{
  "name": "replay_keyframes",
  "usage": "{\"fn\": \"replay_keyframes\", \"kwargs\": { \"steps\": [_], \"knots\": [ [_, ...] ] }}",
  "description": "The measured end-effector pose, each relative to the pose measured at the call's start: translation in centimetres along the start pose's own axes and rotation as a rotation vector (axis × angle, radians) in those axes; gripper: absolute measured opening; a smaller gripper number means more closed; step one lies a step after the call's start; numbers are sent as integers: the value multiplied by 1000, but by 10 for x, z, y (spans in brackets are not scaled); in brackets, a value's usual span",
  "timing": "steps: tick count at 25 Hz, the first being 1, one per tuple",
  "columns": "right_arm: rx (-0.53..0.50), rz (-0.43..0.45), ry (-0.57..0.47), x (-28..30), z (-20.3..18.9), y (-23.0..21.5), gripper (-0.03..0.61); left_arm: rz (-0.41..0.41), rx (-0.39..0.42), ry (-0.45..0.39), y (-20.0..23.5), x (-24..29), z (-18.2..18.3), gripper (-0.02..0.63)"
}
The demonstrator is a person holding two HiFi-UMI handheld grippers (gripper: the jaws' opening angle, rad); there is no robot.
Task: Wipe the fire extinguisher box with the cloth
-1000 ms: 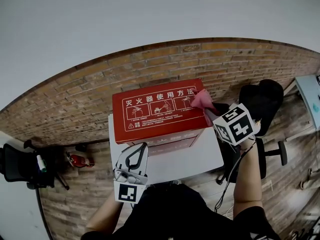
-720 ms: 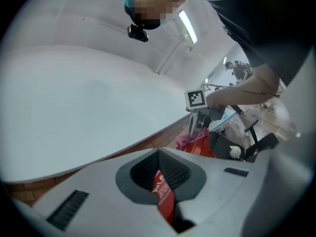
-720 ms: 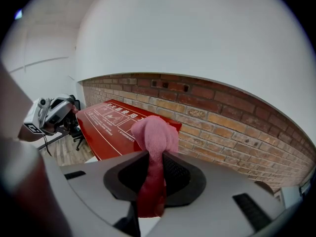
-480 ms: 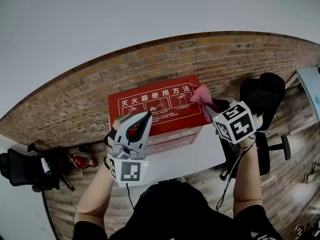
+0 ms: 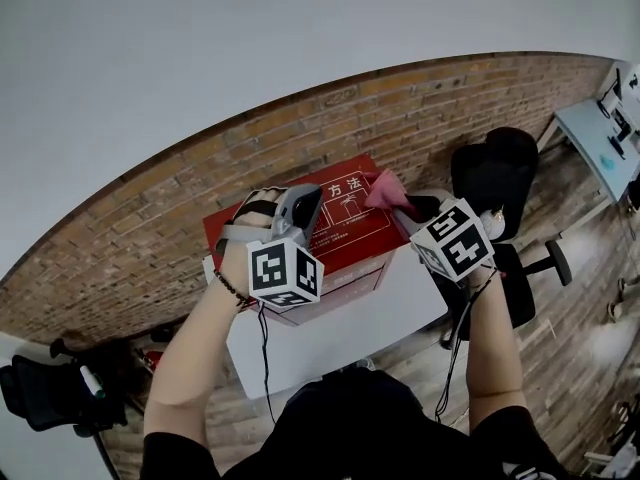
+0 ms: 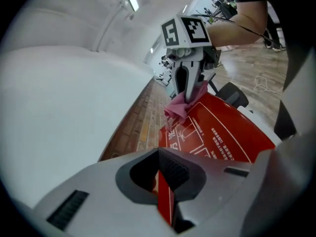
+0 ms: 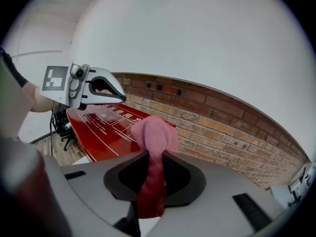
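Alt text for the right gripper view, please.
The right gripper pinches a pink cloth at one end of a red box. The left gripper, shut, is over the far end; a brick wall stands behind.

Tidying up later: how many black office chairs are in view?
2: one office chair right of the red box, another at the head view's lower-left edge. More may be hidden.
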State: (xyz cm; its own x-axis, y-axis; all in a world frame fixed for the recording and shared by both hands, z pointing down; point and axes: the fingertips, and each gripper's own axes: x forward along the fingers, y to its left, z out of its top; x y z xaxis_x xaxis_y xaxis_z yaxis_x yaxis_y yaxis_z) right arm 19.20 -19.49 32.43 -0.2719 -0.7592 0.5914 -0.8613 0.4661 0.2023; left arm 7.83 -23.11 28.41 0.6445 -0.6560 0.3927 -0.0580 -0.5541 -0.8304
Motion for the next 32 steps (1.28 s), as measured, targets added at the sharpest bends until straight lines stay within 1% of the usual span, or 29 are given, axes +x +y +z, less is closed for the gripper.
{"fn": "replay_keyframes", "kwargs": {
  "steps": [3, 5, 11, 14, 18, 22, 27, 32],
  "knots": [
    [7, -11, 0, 0, 0, 0, 87, -81, 3, 22, -9, 12, -7, 29],
    [14, -23, 2, -1, 0, 0, 87, -107, 7, 24, -11, 18, -10, 29],
    [52, -44, -7, -2, -2, -1, 86, -150, 34, 3, -19, 28, -8, 29],
    [40, -57, -11, -2, -1, -1, 87, -171, 53, 7, -25, 32, -9, 29],
    [22, -76, -23, -2, 1, 0, 87, -166, 82, 9, -29, 33, -8, 28],
    [97, -69, -39, -5, -1, -2, 87, -145, 101, 9, -29, 31, -6, 26],
    [233, 4, -104, -9, -5, -13, 87, -149, 98, 6, -29, 32, -5, 26],
    [329, 73, -160, -11, -16, -35, 87, -150, 100, 6, -30, 31, -6, 26]
  ]
}}
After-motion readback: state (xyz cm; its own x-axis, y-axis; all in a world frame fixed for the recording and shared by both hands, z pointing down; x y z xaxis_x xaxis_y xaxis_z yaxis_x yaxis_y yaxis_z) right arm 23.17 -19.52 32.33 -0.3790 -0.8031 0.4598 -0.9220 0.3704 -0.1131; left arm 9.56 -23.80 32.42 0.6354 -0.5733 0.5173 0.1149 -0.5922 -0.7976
